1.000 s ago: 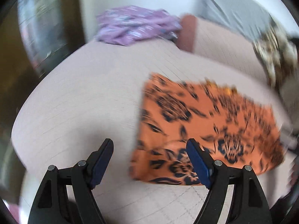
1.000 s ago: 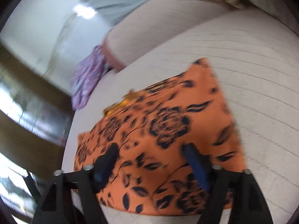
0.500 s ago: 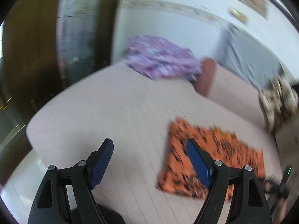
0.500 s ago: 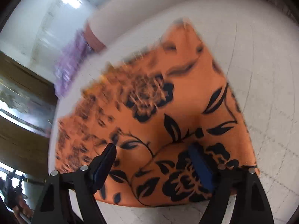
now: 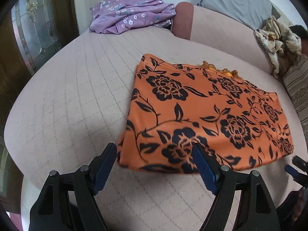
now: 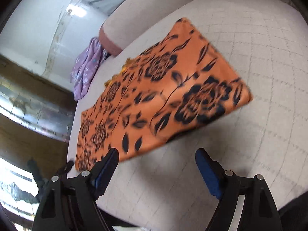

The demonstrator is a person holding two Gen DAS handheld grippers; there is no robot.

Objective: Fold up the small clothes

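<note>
An orange garment with a black flower print (image 5: 202,115) lies folded flat in a rectangle on the pale quilted seat (image 5: 77,96). It also shows in the right wrist view (image 6: 159,96). My left gripper (image 5: 154,165) is open and empty, just in front of the garment's near left corner. My right gripper (image 6: 156,170) is open and empty, just short of the garment's near edge. Its tip shows at the right edge of the left wrist view (image 5: 296,167).
A purple flowered garment (image 5: 130,15) lies crumpled at the far end of the seat, also seen in the right wrist view (image 6: 86,67). A grey pillow (image 5: 234,2), a beige crumpled cloth (image 5: 277,36) and a striped cushion (image 5: 298,88) sit at the back right. Dark wooden doors stand on the left.
Both grippers have pulled back from the orange garment, which lies folded on the seat. The left view swung up and came back down to the near left corner.
</note>
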